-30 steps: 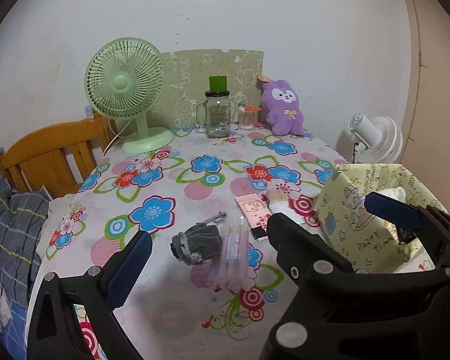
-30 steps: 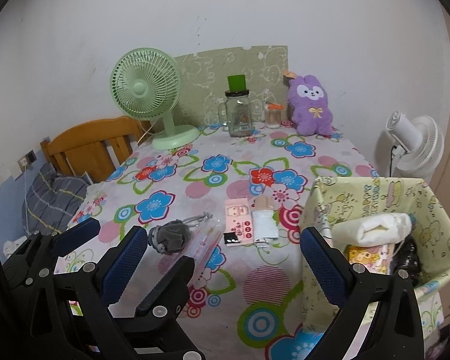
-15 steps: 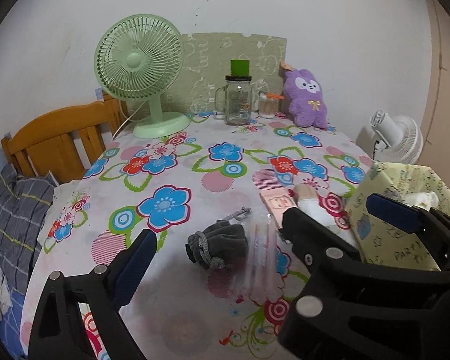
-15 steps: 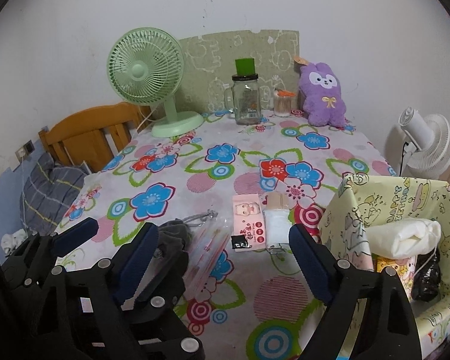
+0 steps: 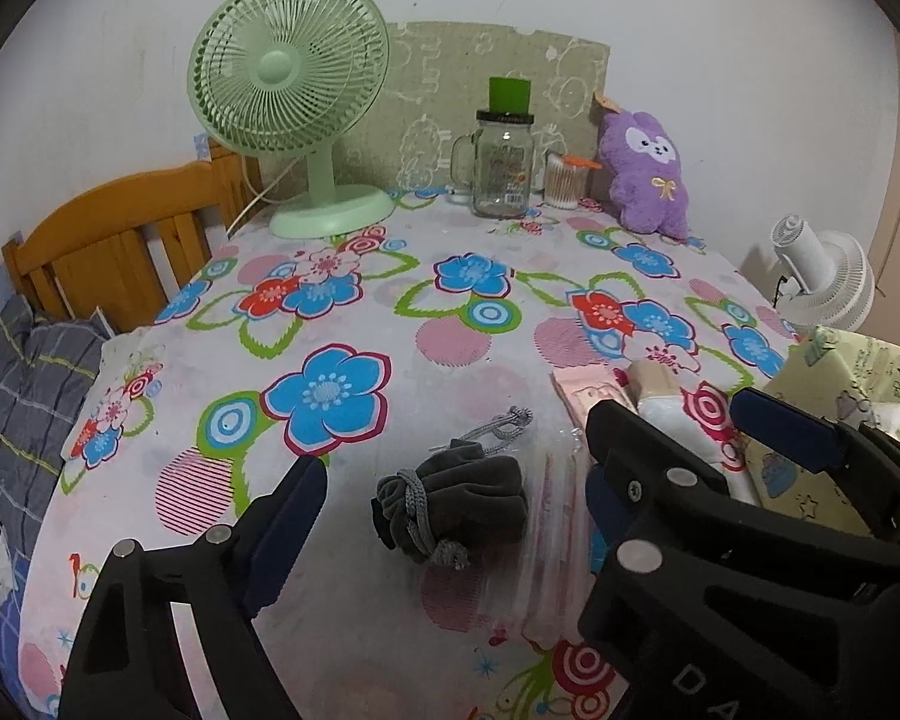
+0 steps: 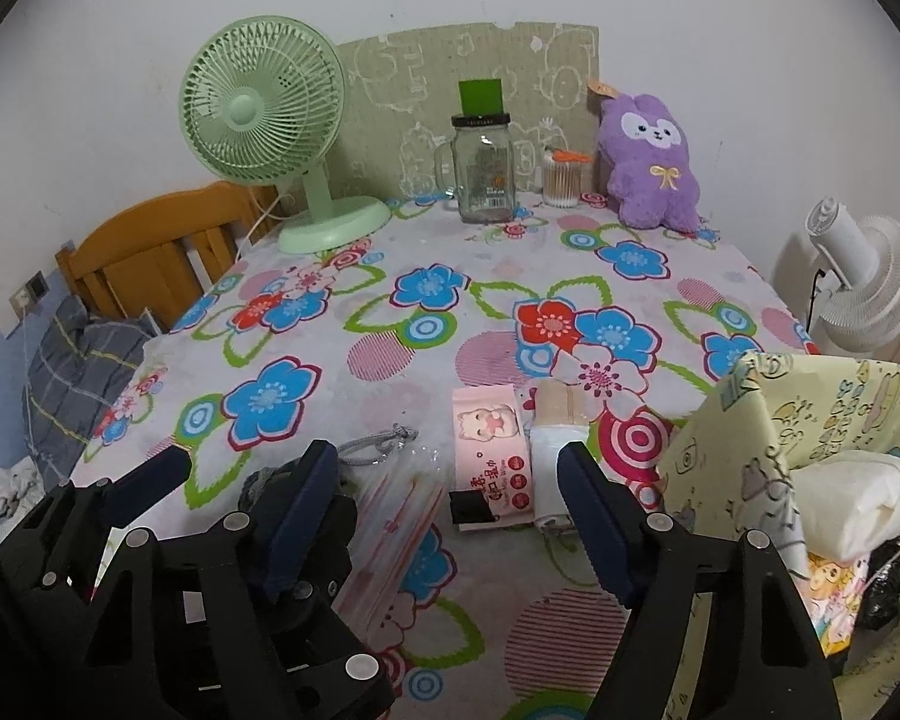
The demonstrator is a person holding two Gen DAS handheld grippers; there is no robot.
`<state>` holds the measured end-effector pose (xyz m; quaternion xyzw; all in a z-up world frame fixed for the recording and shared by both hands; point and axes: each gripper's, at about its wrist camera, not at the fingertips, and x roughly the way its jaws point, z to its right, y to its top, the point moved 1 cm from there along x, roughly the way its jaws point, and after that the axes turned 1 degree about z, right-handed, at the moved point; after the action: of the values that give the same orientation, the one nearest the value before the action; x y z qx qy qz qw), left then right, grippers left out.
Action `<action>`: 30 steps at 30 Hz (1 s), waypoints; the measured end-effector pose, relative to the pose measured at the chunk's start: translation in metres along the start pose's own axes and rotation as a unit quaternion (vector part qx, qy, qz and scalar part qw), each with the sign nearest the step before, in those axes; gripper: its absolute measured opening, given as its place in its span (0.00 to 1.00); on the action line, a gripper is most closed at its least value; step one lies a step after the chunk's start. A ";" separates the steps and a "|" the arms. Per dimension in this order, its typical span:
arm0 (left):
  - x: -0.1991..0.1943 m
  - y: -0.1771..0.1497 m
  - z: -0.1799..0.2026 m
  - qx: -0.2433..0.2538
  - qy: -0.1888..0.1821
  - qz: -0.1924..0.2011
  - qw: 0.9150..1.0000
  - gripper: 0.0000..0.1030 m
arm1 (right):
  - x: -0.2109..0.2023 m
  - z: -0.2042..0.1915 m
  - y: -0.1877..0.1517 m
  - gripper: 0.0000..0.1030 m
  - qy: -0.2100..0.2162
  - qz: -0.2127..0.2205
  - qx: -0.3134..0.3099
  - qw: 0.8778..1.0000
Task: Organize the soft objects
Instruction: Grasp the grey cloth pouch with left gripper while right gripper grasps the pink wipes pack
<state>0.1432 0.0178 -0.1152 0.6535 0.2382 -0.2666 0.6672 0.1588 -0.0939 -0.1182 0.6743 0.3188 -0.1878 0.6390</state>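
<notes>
The left gripper (image 5: 450, 516), fingers spread wide and empty, frames a small grey velvet drawstring pouch (image 5: 450, 507) lying on the flowered tablecloth (image 5: 342, 324). The right gripper (image 6: 450, 516) is likewise agape, above a pink wipes packet (image 6: 493, 450). A clear plastic sleeve (image 5: 555, 516) seems to lie against the pouch; closing could pinch it too, or snag the pouch's loose cord (image 5: 498, 426). The right gripper's finger crowds that side. A yellow fabric basket (image 6: 768, 420) waits nearby.
</notes>
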 end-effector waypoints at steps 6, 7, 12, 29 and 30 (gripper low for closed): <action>0.013 -0.002 -0.004 -0.009 -0.002 -0.017 1.000 0.82 | 0.015 -0.001 0.000 0.69 0.008 -0.014 0.001 1.000; 0.015 -0.002 -0.005 -0.010 -0.001 -0.020 1.000 0.81 | 0.018 -0.001 -0.001 0.68 0.008 -0.017 -0.001 1.000; 0.024 -0.005 -0.006 -0.015 -0.005 -0.036 0.999 0.69 | 0.030 -0.001 -0.003 0.68 0.010 -0.034 0.003 0.999; 0.038 0.000 -0.008 -0.014 -0.002 -0.038 0.999 0.61 | 0.054 0.013 0.002 0.61 0.002 -0.057 0.033 0.998; 0.038 0.001 -0.008 -0.013 -0.002 -0.039 0.999 0.61 | 0.056 0.014 0.003 0.61 0.000 -0.058 0.036 0.998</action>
<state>0.1725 0.0239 -0.1404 0.6347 0.2654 -0.2901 0.6652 0.2034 -0.0968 -0.1548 0.6771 0.3502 -0.2358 0.6027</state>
